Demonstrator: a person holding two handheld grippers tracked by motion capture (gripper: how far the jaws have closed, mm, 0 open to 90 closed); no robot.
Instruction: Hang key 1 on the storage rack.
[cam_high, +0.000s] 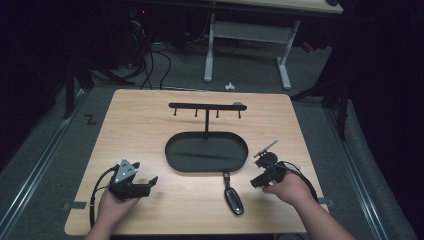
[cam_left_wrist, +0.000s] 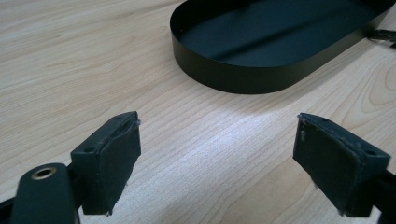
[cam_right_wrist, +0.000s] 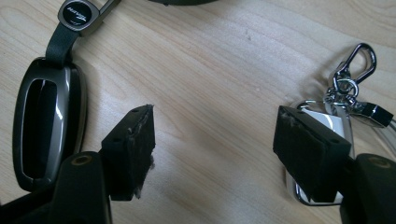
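Observation:
A dark key fob (cam_high: 233, 199) on a short strap lies on the wooden table just in front of the black oval tray (cam_high: 172, 161). The right gripper view has this fob (cam_right_wrist: 46, 121) left of the jaws. A white and chrome key fob (cam_right_wrist: 334, 122) with a metal clasp (cam_right_wrist: 357, 60) lies partly behind the right-hand jaw. My right gripper (cam_high: 260, 175) (cam_right_wrist: 215, 135) hovers open between the two fobs, with bare wood between its pads. My left gripper (cam_high: 150, 184) (cam_left_wrist: 217, 140) rests open near the front left, pointing at the tray (cam_left_wrist: 233, 79).
A black hook rack (cam_high: 207, 106) rises on a post from the tray's back edge. The white fob (cam_high: 265, 149) lies right of the tray. Bare wood stretches along the table's left and far sides. Beyond the table are a dark floor and a white desk frame (cam_high: 247, 35).

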